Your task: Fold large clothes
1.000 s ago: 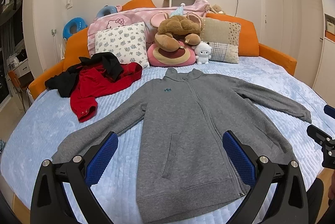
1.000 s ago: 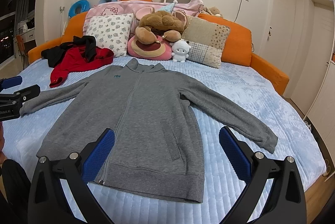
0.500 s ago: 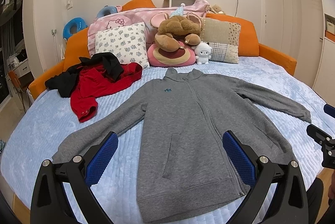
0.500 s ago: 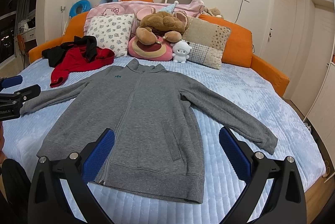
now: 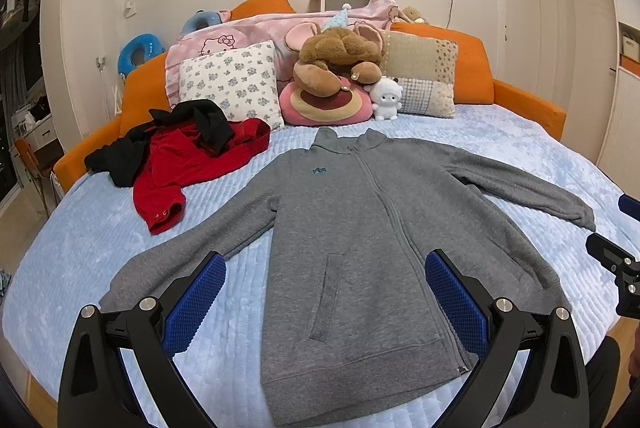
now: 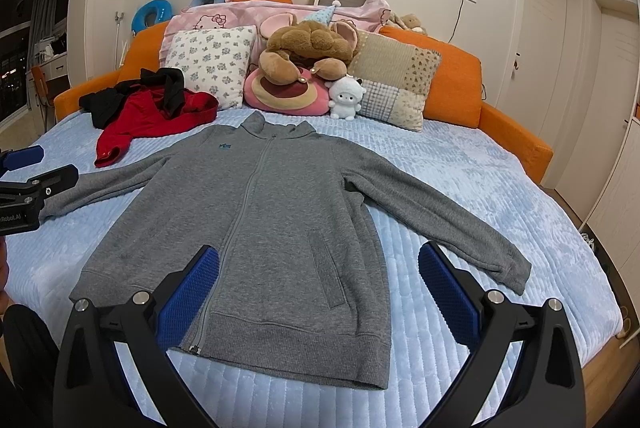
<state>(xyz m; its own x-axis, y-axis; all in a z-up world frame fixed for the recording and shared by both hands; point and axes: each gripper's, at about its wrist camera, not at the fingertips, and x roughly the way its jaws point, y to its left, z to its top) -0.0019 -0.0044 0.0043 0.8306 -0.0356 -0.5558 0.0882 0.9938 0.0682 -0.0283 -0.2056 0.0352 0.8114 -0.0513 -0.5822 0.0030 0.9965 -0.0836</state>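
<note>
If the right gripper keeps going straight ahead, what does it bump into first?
Probably the grey jacket. The open right gripper points across its lower half, spread flat on the blue bed. Depth is hard to judge, so how soon it would touch is unclear.

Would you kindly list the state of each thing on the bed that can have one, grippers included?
Grey zip-up fleece jacket: zipped, front up, flat, sleeves spread, unfolded.
Red garment: crumpled in a heap.
Black garment: crumpled, draped over the red one.
Left gripper: fingers open, empty, above the jacket hem.
Right gripper: fingers open, empty.
</note>
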